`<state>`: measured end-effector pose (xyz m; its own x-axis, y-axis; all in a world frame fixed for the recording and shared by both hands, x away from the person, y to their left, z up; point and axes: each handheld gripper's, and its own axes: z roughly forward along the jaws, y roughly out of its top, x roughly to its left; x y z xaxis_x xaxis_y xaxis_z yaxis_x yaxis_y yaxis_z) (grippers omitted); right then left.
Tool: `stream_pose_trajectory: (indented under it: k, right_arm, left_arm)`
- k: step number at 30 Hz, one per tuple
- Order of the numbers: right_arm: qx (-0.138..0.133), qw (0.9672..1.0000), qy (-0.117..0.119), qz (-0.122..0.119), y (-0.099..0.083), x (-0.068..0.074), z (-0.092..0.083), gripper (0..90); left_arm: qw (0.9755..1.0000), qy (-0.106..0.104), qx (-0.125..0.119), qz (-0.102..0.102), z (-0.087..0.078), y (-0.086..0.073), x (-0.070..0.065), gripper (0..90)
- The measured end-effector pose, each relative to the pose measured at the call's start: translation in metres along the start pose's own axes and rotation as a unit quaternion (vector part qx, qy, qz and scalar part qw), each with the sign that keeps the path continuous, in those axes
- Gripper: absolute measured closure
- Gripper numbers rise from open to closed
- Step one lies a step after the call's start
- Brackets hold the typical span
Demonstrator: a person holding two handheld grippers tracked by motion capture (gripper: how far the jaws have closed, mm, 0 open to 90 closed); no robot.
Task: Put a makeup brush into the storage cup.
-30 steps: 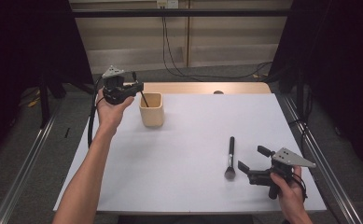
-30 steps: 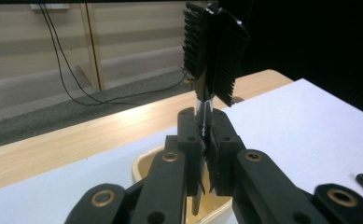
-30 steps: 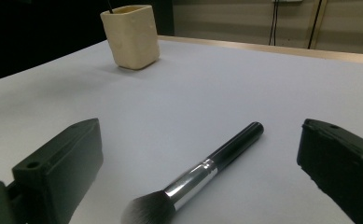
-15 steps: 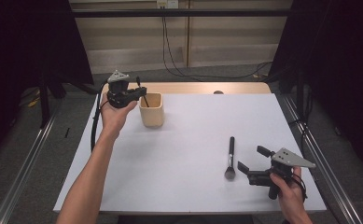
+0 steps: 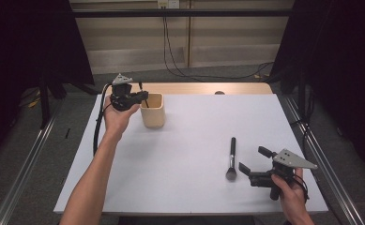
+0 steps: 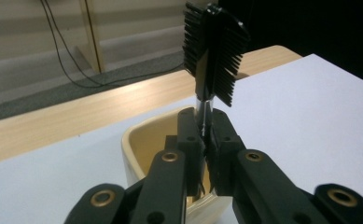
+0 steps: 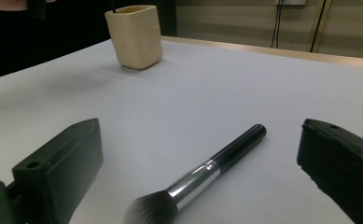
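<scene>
While my left gripper (image 6: 206, 140) pinches a small black comb brush (image 6: 214, 51) above the cream cup (image 5: 152, 110), my right gripper (image 5: 255, 163) sits spread at the makeup brush (image 5: 231, 158).

From the left gripper view I see both jaws pressed together on the thin stem of the comb brush, its bristled head standing upright above the jaws and the stem running down into the cup's open mouth. On the high view that cup stands near the far left of the white table (image 5: 189, 140), with my left hand just beside it. Over on the near right, the makeup brush lies flat on the table, bristles toward me and black handle pointing away; in the right gripper view it lies between my wide-open jaws, touched by neither.
</scene>
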<state>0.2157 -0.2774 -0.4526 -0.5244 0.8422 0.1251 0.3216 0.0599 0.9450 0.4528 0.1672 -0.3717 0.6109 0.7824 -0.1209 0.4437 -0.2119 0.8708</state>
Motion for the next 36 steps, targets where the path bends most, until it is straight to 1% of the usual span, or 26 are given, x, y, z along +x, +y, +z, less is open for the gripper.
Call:
stream_pose_trajectory:
  k: [2, 7, 10, 14, 16, 20, 22, 24, 26, 27, 31, 33, 34, 36]
  right_arm:
    - [-0.001, 1.0, 0.001, -0.002, 0.0, 0.0, 0.0, 0.0]
    - [-0.001, 1.0, 0.002, -0.003, 0.0, 0.001, 0.0, 0.0]
    - [-0.002, 1.0, 0.002, -0.004, 0.0, 0.001, 0.0, 0.0]
    - [-0.004, 0.9999, 0.006, -0.008, 0.0, 0.001, 0.0, 0.0]
    - [-0.003, 0.9999, 0.006, -0.009, 0.0, 0.001, 0.0, 0.0]
    - [-0.003, 0.9999, 0.006, -0.008, 0.0, 0.001, 0.0, 0.0]
    - [-0.003, 0.9999, 0.006, -0.008, 0.0, 0.001, 0.0, 0.0]
    - [-0.002, 0.9999, 0.007, -0.01, 0.0, 0.001, 0.0, 0.0]
    - [-0.002, 0.9999, 0.006, -0.009, 0.0, 0.001, 0.0, 0.0]
    - [-0.002, 0.9999, 0.007, -0.009, 0.0, 0.001, 0.0, 0.0]
    - [-0.002, 0.9999, 0.008, -0.008, 0.0, 0.001, 0.0, 0.0]
    - [-0.001, 0.9999, 0.008, -0.009, 0.0, 0.001, 0.0, 0.0]
    - [-0.002, 0.9999, 0.008, -0.008, 0.0, 0.001, 0.0, 0.0]
    - [-0.001, 1.0, 0.008, -0.006, 0.0, 0.001, 0.0, 0.0]
  left_arm:
    - [1.0, 0.001, 0.001, -0.004, 0.002, -0.001, 0.0, 85.4]
    - [1.0, 0.0, 0.002, -0.004, 0.004, -0.003, 0.001, 85.3]
    - [0.9999, -0.006, 0.001, -0.011, 0.004, -0.003, 0.001, 85.1]
    - [0.9999, -0.001, 0.006, -0.01, 0.005, -0.004, 0.002, 83.9]
    - [0.9999, 0.0, 0.006, -0.012, 0.005, -0.005, 0.003, 80.6]
    - [0.9998, 0.01, 0.011, -0.015, 0.006, -0.009, 0.006, 74.7]
    - [0.9998, 0.013, 0.008, -0.015, 0.004, -0.011, 0.007, 69.3]
    - [0.9998, 0.015, 0.004, -0.014, 0.004, -0.011, 0.007, 65.8]
    - [0.9998, 0.016, 0.001, -0.01, 0.002, -0.011, 0.007, 60.8]
    - [0.9998, 0.015, -0.006, -0.013, 0.0, -0.011, 0.006, 59.0]
    - [0.9998, 0.011, -0.011, -0.01, -0.003, -0.011, 0.006, 48.8]
    - [0.9998, 0.009, -0.015, -0.012, -0.004, -0.013, 0.005, 46.5]
    - [0.9998, 0.009, -0.018, -0.009, -0.005, -0.013, 0.005, 44.0]
    - [0.9997, 0.007, -0.022, -0.011, -0.006, -0.015, 0.004, 37.5]
